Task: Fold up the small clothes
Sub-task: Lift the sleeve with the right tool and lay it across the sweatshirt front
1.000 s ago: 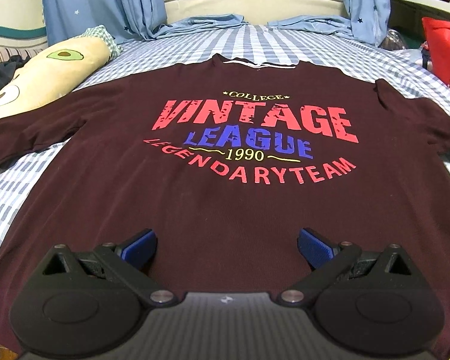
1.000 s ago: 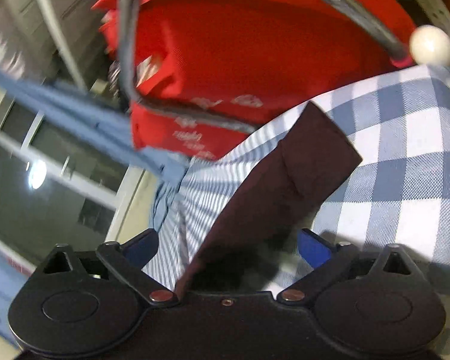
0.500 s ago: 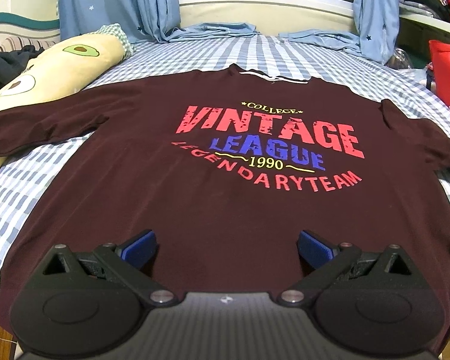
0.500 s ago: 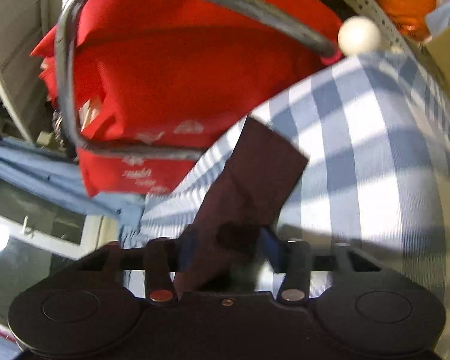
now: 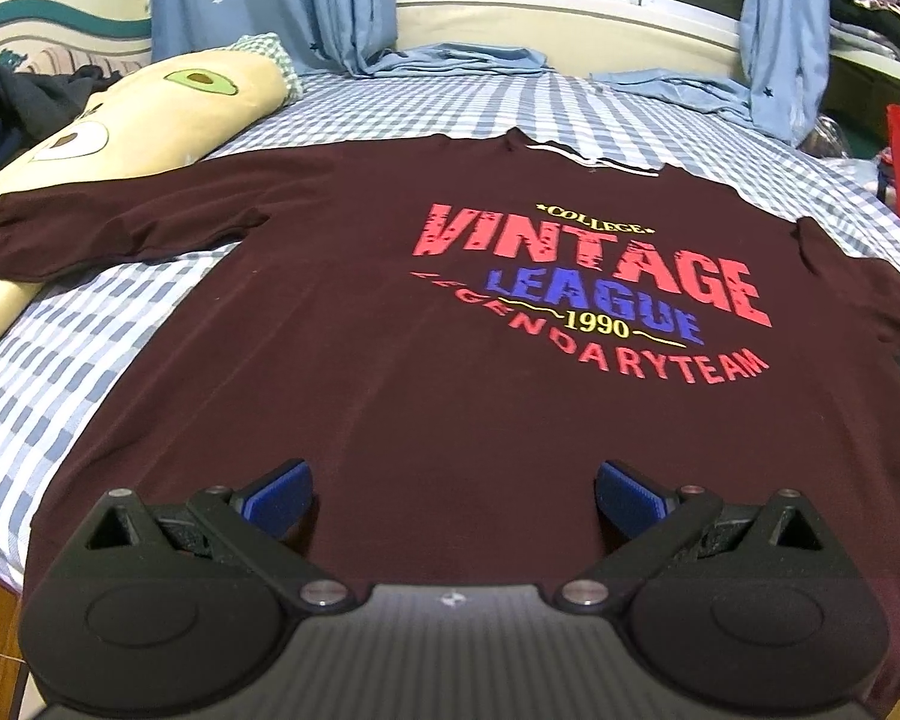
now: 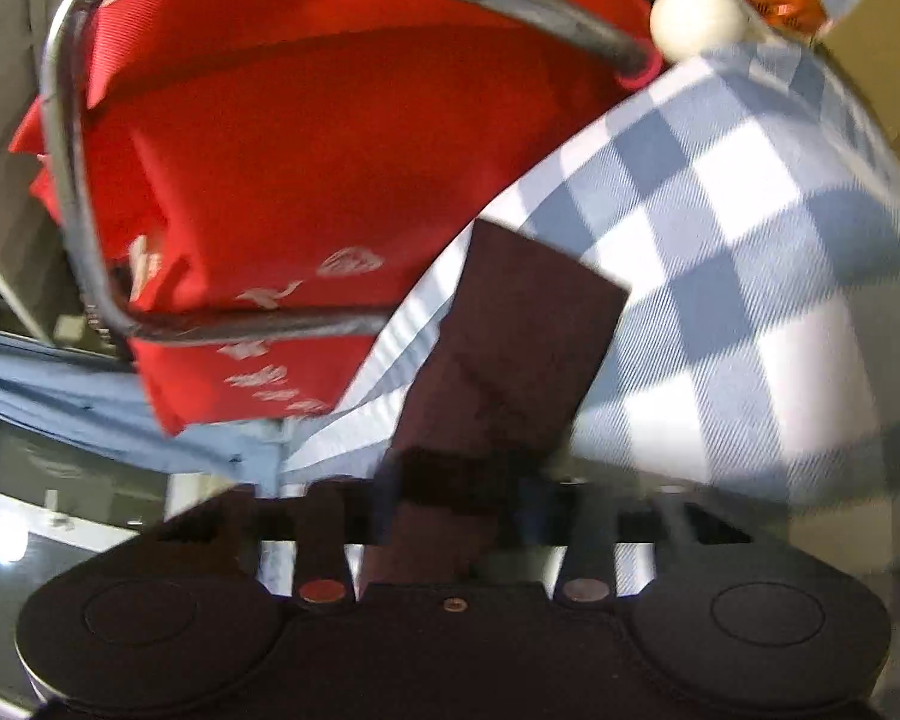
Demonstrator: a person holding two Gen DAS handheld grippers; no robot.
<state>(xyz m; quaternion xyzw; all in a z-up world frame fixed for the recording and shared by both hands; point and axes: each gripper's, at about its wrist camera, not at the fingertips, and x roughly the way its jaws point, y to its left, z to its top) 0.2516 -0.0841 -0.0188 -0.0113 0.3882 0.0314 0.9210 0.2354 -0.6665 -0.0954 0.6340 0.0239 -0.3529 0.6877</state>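
A maroon T-shirt [image 5: 450, 360] with a red and blue "VINTAGE LEAGUE" print lies flat, front up, on the checked bed sheet [image 5: 90, 372]. My left gripper [image 5: 453, 492] hovers open over the shirt's lower hem, its blue pads wide apart and nothing between them. In the right wrist view the shirt's right sleeve [image 6: 510, 348] runs from the sheet [image 6: 750, 240] into my right gripper [image 6: 462, 498]. That gripper's jaws are closing, and the blurred fingers pinch the sleeve's edge.
A long avocado-print pillow [image 5: 150, 114] lies along the bed's left side, under the shirt's left sleeve. A red bag [image 6: 330, 150] in a metal tube frame [image 6: 72, 180] stands just past the right sleeve. Blue curtains [image 5: 270, 0] hang at the far window.
The right gripper's jaws went from wide open around the sleeve to pinched on it, and the wrist rolled. The left gripper drifted left, so the shirt sits further right in its view.
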